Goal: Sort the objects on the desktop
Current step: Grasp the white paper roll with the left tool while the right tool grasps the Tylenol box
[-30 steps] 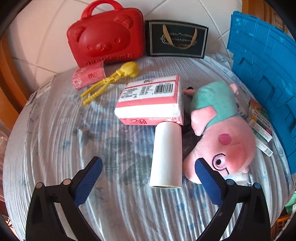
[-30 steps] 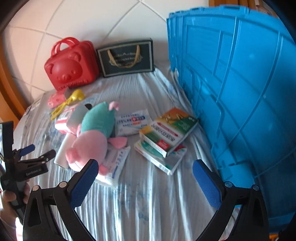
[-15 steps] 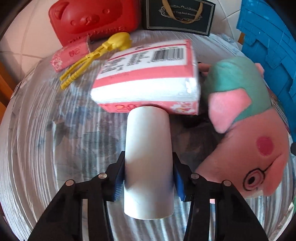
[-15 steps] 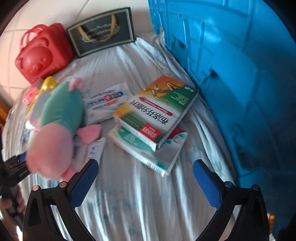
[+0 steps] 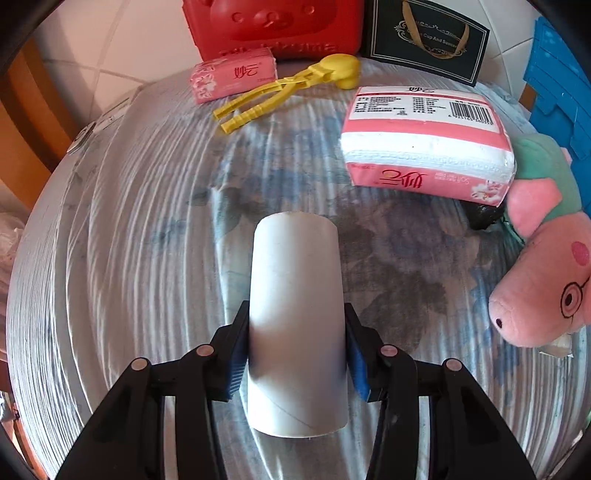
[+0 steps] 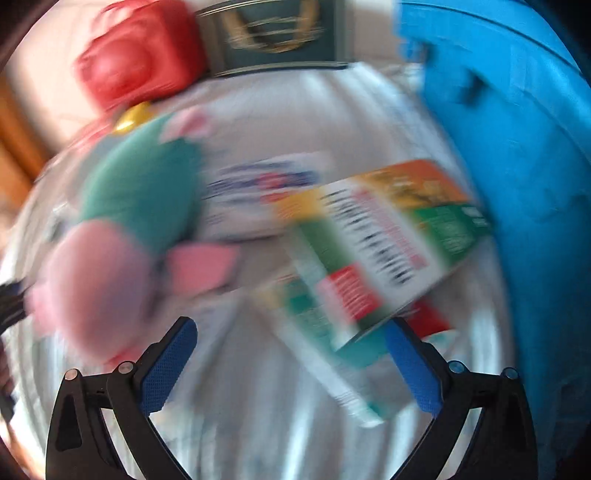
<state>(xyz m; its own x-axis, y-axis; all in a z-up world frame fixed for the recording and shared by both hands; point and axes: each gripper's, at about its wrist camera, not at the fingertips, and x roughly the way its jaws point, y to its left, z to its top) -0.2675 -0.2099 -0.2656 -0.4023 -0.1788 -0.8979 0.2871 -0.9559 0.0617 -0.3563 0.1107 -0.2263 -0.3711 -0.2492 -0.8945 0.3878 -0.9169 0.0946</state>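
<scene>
My left gripper is shut on a white paper roll, its blue pads pressed on both sides, and holds it clear of the big pink tissue pack. A pink pig plush lies at the right. My right gripper is open and empty, low over the cloth, with stacked medicine boxes just ahead of its right finger. The right wrist view is motion-blurred. The plush shows at its left there.
A blue crate stands at the right. A red bear case and a dark gift bag stand at the back. A small pink tissue pack and yellow tongs lie in front of them.
My left gripper closed on the white roll and drew it back and left, away from the tissue pack. My right gripper moved closer to the medicine boxes and stays open.
</scene>
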